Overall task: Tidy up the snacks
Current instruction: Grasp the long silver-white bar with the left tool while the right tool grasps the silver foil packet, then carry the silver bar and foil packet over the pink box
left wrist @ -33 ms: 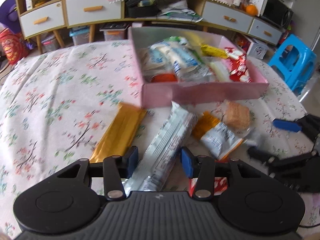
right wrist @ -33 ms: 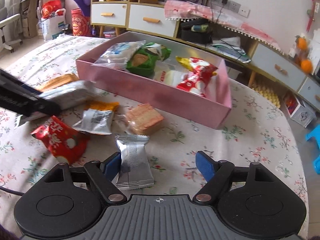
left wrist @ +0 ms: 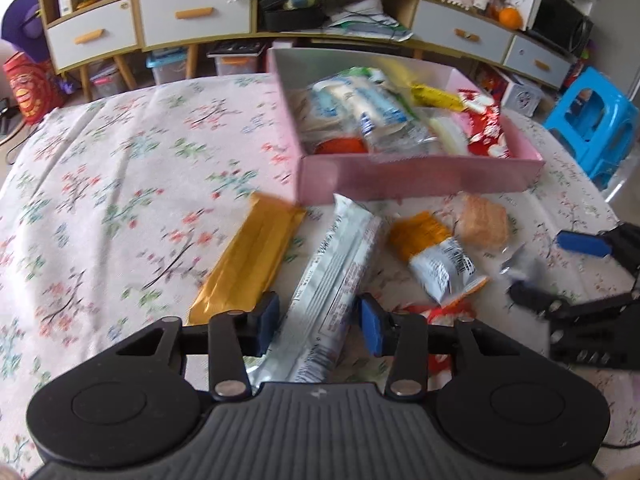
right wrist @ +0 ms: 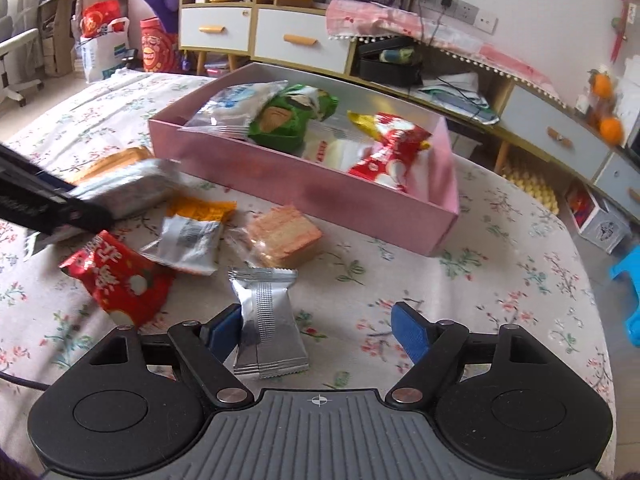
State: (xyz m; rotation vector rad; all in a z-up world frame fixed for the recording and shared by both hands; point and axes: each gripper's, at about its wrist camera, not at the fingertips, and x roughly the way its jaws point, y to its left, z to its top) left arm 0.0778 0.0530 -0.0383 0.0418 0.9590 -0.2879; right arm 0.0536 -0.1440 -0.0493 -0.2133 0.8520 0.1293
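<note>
A pink box (left wrist: pixel 420 178) (right wrist: pixel 360 196) on the floral cloth holds several snack packs. My left gripper (left wrist: pixel 318 320) is open, its pads either side of a long silver-white pack (left wrist: pixel 336 280) that lies on the cloth; contact cannot be told. My right gripper (right wrist: pixel 320 330) is open around a small silver pack (right wrist: pixel 266 320), which rests against the left pad. Loose on the cloth lie a gold bar (left wrist: pixel 248 264), an orange-and-silver packet (left wrist: pixel 440 258) (right wrist: pixel 192 236), a pink wafer pack (left wrist: pixel 482 220) (right wrist: pixel 286 236) and a red packet (right wrist: pixel 116 276).
The right gripper shows at the right edge of the left wrist view (left wrist: pixel 576 276); the left gripper shows at the left edge of the right wrist view (right wrist: pixel 48 204). Cabinets with drawers (left wrist: pixel 192 20) stand beyond the table. A blue stool (left wrist: pixel 592 124) stands to the right.
</note>
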